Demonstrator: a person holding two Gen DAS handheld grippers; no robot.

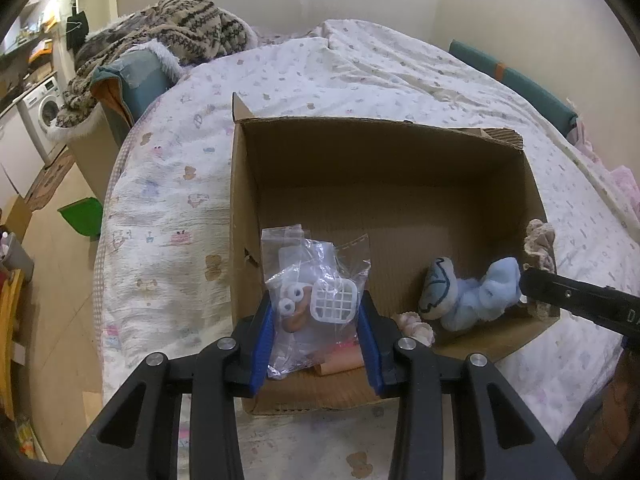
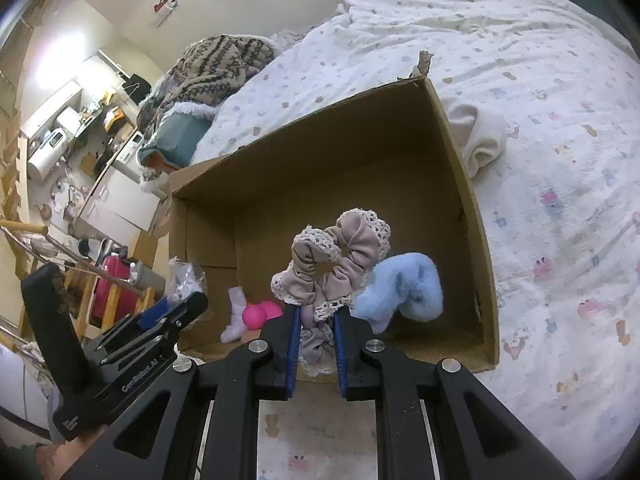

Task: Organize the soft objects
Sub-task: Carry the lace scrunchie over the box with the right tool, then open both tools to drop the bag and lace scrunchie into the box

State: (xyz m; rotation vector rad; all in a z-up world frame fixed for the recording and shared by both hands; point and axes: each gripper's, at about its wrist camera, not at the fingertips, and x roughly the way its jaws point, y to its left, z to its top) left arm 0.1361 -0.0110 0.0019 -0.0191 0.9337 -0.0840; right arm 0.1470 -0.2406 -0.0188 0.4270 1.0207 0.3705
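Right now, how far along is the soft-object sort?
Done: the fluffy light-blue plush, a pink ball and a small white sock lie in the brown cardboard box. In hand: the left gripper grips a clear plastic bag of small parts; the right gripper pinches a beige lace-trimmed scrunchie, both over the box. Left: a cream cloth bundle on the bed outside it.

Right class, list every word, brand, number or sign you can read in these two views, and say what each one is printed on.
"GenRobot.AI": white lettering on the black body of the left gripper, seen from the right wrist.
White letters on the right gripper body at the left-wrist view's right edge: cut off, unreadable.
Cardboard box: no print visible.
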